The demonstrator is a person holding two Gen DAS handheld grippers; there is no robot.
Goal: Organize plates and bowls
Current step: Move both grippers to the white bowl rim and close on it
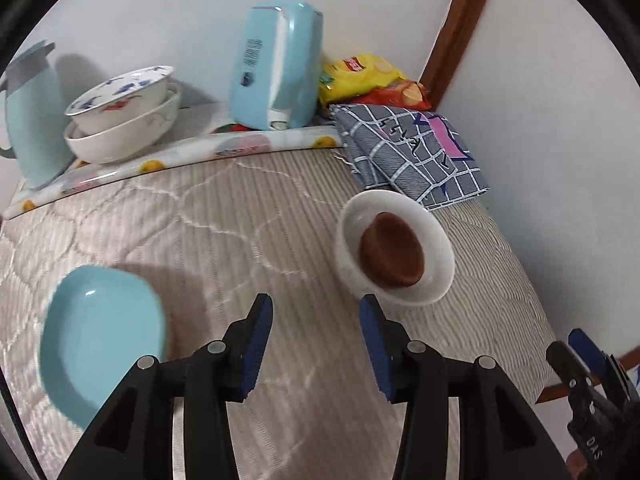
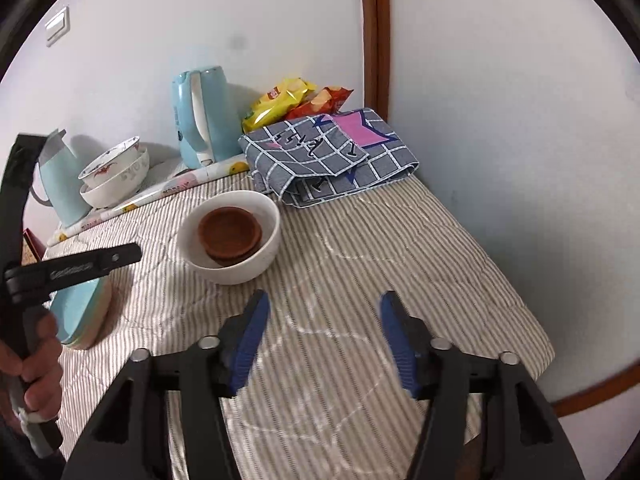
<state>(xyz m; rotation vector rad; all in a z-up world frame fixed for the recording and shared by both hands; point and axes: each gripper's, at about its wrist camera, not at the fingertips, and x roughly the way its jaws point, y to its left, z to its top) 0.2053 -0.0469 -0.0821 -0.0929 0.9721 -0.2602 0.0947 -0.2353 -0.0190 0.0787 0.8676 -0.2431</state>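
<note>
A white bowl (image 1: 436,256) (image 2: 268,236) holds small brown dishes (image 1: 394,254) (image 2: 230,232) on the striped cloth. A light blue plate (image 1: 100,336) lies left of it; in the right wrist view it tops a short stack (image 2: 86,312). Two patterned white bowls (image 1: 124,114) (image 2: 116,174) are stacked at the back left. My left gripper (image 1: 316,340) is open and empty, above the cloth between the plate and the white bowl. My right gripper (image 2: 324,340) is open and empty, right of the white bowl.
A blue kettle (image 1: 276,64) (image 2: 202,116), a blue jug (image 1: 30,112) (image 2: 60,184), snack bags (image 1: 364,76) (image 2: 288,100) and a folded checked cloth (image 1: 408,148) (image 2: 328,152) line the back by the wall. The table edge (image 2: 532,320) drops off at the right.
</note>
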